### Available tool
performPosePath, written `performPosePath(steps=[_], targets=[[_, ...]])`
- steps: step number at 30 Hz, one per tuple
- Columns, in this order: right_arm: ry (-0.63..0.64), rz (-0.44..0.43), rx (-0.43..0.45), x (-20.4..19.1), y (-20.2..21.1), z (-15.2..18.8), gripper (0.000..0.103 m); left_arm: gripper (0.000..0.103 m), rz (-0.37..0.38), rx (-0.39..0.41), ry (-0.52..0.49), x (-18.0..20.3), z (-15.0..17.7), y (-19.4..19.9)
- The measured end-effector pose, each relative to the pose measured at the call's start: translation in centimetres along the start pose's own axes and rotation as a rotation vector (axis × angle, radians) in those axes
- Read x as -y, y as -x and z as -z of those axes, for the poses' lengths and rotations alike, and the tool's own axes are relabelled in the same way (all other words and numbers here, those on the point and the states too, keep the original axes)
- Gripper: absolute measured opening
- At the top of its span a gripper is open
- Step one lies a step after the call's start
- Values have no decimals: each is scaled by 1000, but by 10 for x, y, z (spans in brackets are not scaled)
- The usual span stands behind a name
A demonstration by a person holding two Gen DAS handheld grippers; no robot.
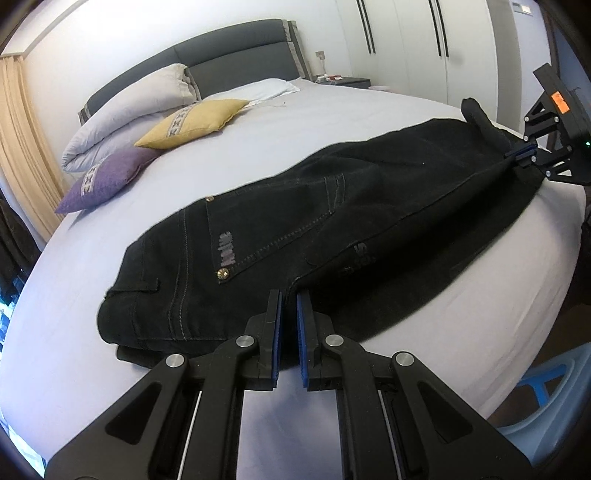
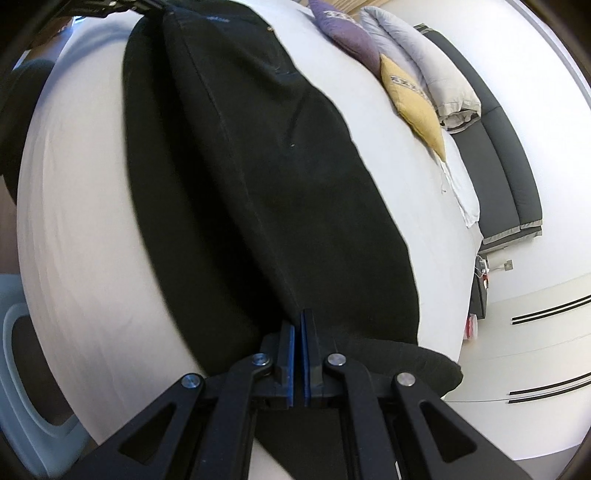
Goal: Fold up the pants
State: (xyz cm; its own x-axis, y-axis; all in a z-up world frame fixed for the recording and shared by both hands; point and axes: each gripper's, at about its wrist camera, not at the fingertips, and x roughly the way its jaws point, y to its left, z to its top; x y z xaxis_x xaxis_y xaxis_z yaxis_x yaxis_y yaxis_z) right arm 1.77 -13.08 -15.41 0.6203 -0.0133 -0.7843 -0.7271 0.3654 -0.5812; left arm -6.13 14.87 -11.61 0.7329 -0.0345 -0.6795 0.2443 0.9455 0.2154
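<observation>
Black jeans (image 1: pixel 332 206) lie lengthwise near the front edge of a white bed (image 1: pixel 258 122), folded in half along their length with a back pocket facing up. My left gripper (image 1: pixel 290 295) is shut on the fabric at the waist and seat end. At the far right of the left wrist view, my right gripper (image 1: pixel 519 153) pinches the leg end. From the right wrist camera, the jeans (image 2: pixel 258 166) stretch away from my right gripper (image 2: pixel 301 317), whose blue pads are shut on a seam near the hems. The left gripper (image 2: pixel 155 7) shows at the top edge of that view.
A yellow cushion (image 1: pixel 192 122), a purple cushion (image 1: pixel 107 177) and a rolled grey duvet (image 1: pixel 125 110) lie by the dark headboard (image 1: pixel 236 51). White wardrobe doors (image 1: pixel 424 44) stand behind. A light blue plastic stool (image 1: pixel 546 384) stands beside the bed's front edge.
</observation>
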Motion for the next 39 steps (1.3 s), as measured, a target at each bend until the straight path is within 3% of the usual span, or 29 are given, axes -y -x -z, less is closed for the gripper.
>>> performPosePath(steps=[22, 28, 31, 32, 33, 35, 39], targets=[[-37, -6, -3, -16, -11, 2, 4, 7, 39, -31, -117, -9, 2, -18], [-22, 4, -21, -25, -16, 0, 4, 12, 17, -41, -145, -5, 4, -30], [-25, 25, -8, -26, -11, 1, 6, 21, 6, -52, -150, -6, 1, -26], [-51, 18, -1, -23, -8, 3, 8, 29, 5, -57, -147, -7, 1, -24], [-76, 9, 3, -20, -6, 6, 8, 45, 2, -66, -138, -10, 2, -22], [-115, -5, 5, -17, 1, 10, 10, 65, 30, -87, -103, -16, 0, -16], [-275, -81, 16, 0, 21, 28, 14, 65, 68, -46, -33, -25, -15, 11]])
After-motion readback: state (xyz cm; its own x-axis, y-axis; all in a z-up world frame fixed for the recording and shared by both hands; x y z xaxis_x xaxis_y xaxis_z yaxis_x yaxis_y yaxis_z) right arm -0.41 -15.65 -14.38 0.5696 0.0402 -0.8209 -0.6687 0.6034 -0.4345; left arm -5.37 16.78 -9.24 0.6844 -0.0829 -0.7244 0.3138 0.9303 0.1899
